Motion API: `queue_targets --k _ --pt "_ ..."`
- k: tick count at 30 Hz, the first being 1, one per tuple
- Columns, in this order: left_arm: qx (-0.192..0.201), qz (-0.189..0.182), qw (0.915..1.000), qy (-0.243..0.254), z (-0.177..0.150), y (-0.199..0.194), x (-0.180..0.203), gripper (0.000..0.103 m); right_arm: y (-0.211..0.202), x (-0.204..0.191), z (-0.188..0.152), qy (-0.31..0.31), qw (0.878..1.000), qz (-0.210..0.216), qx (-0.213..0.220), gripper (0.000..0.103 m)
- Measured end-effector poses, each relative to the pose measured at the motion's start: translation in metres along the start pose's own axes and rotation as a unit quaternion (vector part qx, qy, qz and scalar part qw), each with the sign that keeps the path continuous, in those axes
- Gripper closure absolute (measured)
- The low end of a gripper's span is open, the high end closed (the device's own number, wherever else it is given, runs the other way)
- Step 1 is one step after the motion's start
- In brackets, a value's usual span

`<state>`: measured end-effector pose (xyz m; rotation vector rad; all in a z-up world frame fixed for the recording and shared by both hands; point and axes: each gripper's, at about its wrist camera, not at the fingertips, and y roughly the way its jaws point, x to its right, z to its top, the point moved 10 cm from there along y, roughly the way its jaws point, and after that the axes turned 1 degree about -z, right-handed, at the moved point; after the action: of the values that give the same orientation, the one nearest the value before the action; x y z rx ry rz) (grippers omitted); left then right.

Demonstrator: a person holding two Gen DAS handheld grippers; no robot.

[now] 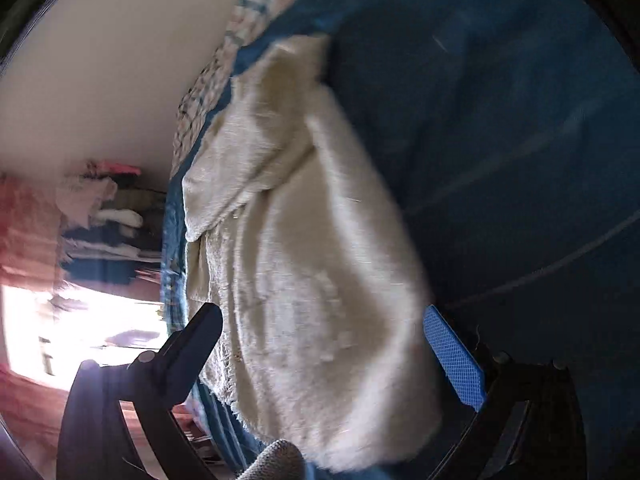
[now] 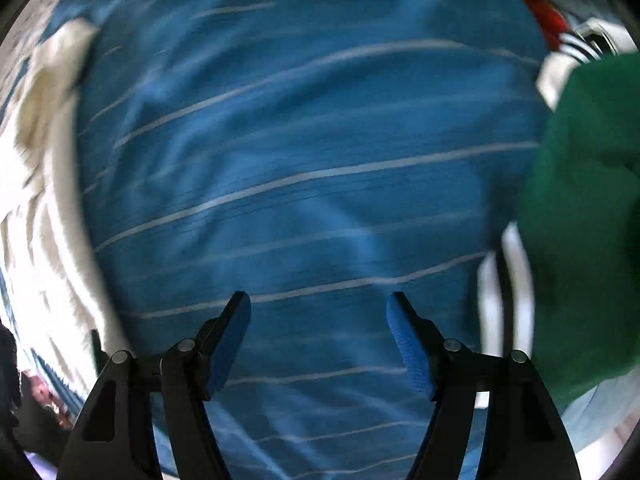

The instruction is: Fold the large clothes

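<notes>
A cream fuzzy garment (image 1: 304, 264) lies folded on the blue striped bedsheet (image 1: 500, 140) near the bed's left edge. My left gripper (image 1: 320, 328) is open, its jaws wide on either side of the garment's near part, not gripping it. My right gripper (image 2: 318, 332) is open and empty above the bare blue striped sheet (image 2: 300, 152). The cream garment shows at the left edge of the right wrist view (image 2: 44, 184). A green garment (image 2: 584, 216) lies at the right, over a white and black one (image 2: 504, 300).
A plaid cloth (image 1: 224, 68) lies along the bed's far edge by a white wall (image 1: 112, 68). Stacked clothes on shelves (image 1: 104, 216) stand beyond the bed, left. Red and white clothes (image 2: 560, 28) lie at the upper right. Both views are motion-blurred.
</notes>
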<state>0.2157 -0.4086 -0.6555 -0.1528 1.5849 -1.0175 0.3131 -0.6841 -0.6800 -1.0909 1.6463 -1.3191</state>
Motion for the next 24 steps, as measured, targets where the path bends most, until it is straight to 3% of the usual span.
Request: queue_targets --k 2,5,10,14,16,18,20,22,24 --pt "-0.015 0.032 0.9992 0.020 -0.003 0.018 0.012 0.000 0.001 0.014 0.005 0.012 1.000 0.004 -0.004 0.031" --pt "-0.022 0.030 0.9993 0.004 -0.006 0.033 0.012 0.000 -0.005 0.039 0.008 0.022 1.000 0.019 -0.011 0.031" --pt "-0.032 0.045 0.9981 -0.026 -0.003 0.045 -0.015 0.000 -0.016 0.006 0.046 -0.007 0.999 0.041 -0.001 0.031" --pt "-0.078 0.063 0.9933 -0.057 -0.016 0.076 -0.056 0.000 -0.026 -0.021 0.070 -0.032 0.996 0.080 0.004 0.031" --pt "-0.091 0.058 0.9914 -0.075 -0.018 0.083 -0.061 0.013 -0.033 -0.039 0.082 -0.047 0.993 0.109 0.011 0.031" --pt "-0.095 0.028 0.9900 -0.100 -0.023 0.090 -0.076 0.066 -0.040 -0.065 0.095 -0.055 0.987 0.150 0.017 0.031" --pt "-0.092 0.013 0.9877 -0.126 -0.026 0.089 -0.092 0.072 -0.048 -0.086 0.112 -0.060 0.978 0.198 0.024 0.030" --pt "-0.088 -0.008 0.9854 -0.146 -0.029 0.089 -0.110 0.075 -0.059 -0.107 0.130 -0.071 0.965 0.250 0.032 0.018" --pt "-0.086 -0.028 0.9832 -0.159 -0.033 0.089 -0.125 0.076 -0.068 -0.140 0.138 -0.071 0.940 0.331 0.035 0.016"
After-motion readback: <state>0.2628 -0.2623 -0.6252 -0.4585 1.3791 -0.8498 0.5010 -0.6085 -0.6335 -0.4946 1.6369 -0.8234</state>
